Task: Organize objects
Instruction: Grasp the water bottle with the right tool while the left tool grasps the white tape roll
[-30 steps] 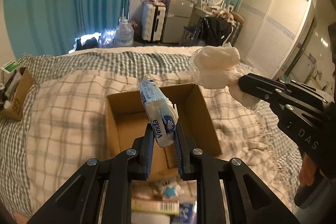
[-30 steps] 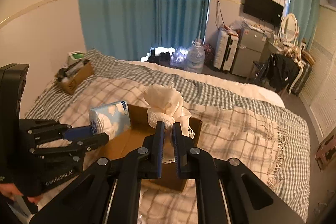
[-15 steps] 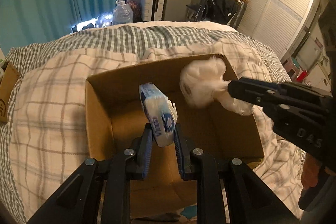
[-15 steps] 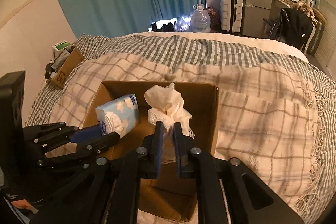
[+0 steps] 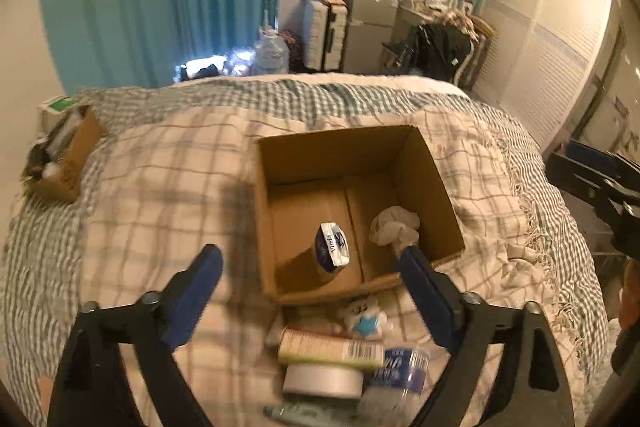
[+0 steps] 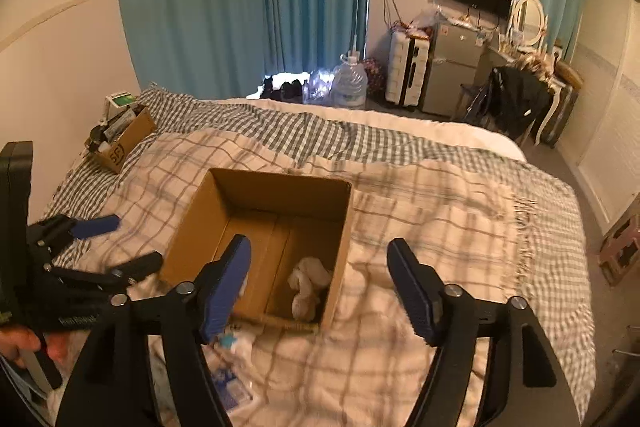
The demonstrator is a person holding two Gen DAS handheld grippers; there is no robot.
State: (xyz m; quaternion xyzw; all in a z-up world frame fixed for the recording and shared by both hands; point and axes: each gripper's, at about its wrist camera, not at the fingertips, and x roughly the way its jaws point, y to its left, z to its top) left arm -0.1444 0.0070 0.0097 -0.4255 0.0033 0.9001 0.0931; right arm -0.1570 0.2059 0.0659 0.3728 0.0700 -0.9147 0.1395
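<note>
An open cardboard box [image 5: 352, 163] sits on the checked blanket. On its floor, a blue-and-white tissue pack [image 5: 333, 247] stands on end on the left and a crumpled white cloth [image 5: 394, 227] lies on the right. My left gripper [image 5: 306, 253] hovers above the box's near edge. Its jaws are opening wide and nothing is between them. My right gripper [image 6: 318, 245] hangs over the same box [image 6: 280, 179] with the cloth [image 6: 308, 285] below it. Its jaws are opening too, and they are empty. The tissue pack is hidden in the right wrist view.
On the blanket in front of the box lie a pale green carton [image 5: 332, 349], a tape roll [image 5: 322, 381], a water bottle [image 5: 400, 375] and a small white-and-blue toy [image 5: 364, 317]. A small cardboard box [image 6: 122, 139] of clutter sits at the bed's far left. Furniture stands beyond the bed.
Both grippers have let go. The tissue pack and the white cloth now rest inside the box. Both grippers have drawn back from the box with their jaws spread.
</note>
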